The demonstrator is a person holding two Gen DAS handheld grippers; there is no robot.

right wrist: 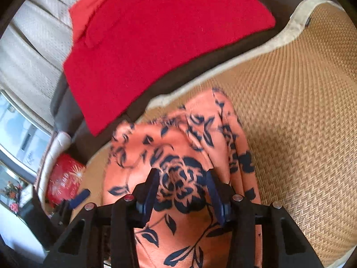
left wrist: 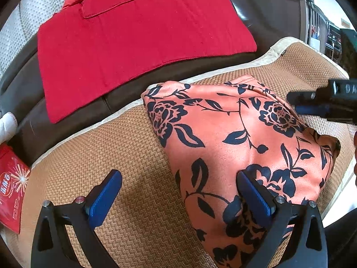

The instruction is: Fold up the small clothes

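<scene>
The orange flowered garment [left wrist: 234, 138] lies on the woven mat [left wrist: 100, 156], toward 3 o'clock, left gripper [left wrist: 178, 192] spread wide, right gripper [right wrist: 181, 192] half-closed with cloth between its pads, so a shallow pinch may slip and spoil the fold.

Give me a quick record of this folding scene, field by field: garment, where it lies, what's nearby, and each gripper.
garment: orange floral cloth, bunched, not flat
surface: woven mat on a dark sofa
nearby: red garment laid flat behind; red packet at the mat's left
left gripper: open, one finger on the cloth
right gripper: jaws partly closed over the cloth; grip unclear
</scene>
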